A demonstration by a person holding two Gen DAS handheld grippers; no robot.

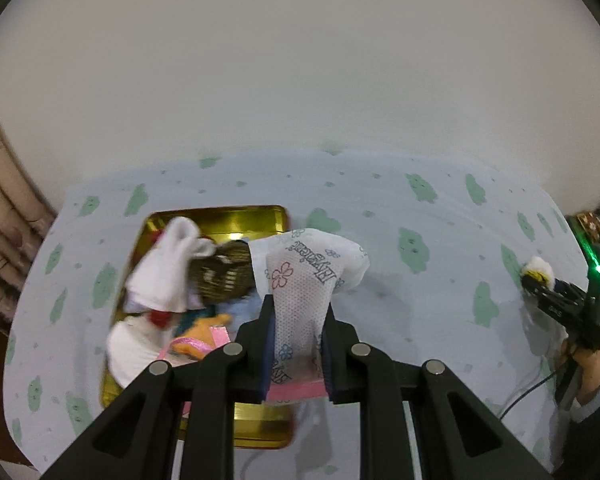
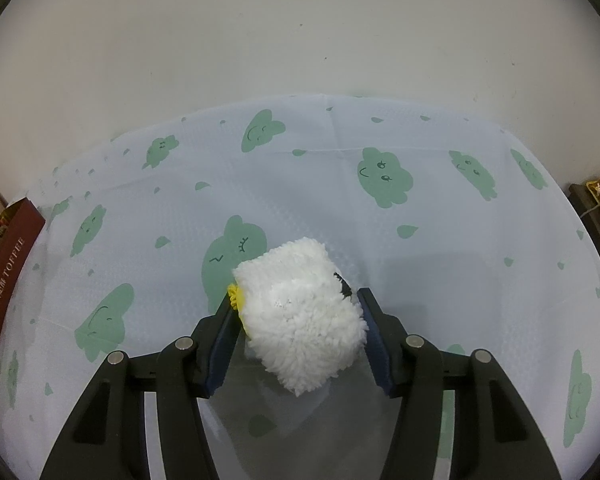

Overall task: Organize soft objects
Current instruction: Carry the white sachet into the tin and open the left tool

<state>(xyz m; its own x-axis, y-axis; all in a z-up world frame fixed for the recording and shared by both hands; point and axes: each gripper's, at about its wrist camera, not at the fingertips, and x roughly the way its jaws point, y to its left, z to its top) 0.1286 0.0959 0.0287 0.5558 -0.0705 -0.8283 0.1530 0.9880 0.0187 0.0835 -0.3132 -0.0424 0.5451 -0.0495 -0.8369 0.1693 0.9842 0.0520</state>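
Observation:
My left gripper [image 1: 298,308] is shut on a white soft packet [image 1: 304,268] printed with flowers and text, pink at its lower end. It hangs in the air over the near right part of a gold tray [image 1: 236,214]. In the tray lie a white cloth [image 1: 168,268], a brown woven piece [image 1: 224,276] and an orange plush [image 1: 204,328]. My right gripper [image 2: 296,298] is shut on a white fluffy toy [image 2: 300,312] with yellow and black bits, low over the tablecloth. The left wrist view shows that gripper [image 1: 540,284] and the fluffy toy [image 1: 538,266] at the far right.
A pale blue tablecloth [image 2: 340,208] with green clouds covers the table, and a plain wall stands behind it. A dark red toffee box [image 2: 4,276] lies at the table's left edge. A person's hand [image 1: 588,364] and a cable [image 1: 528,392] are at the right.

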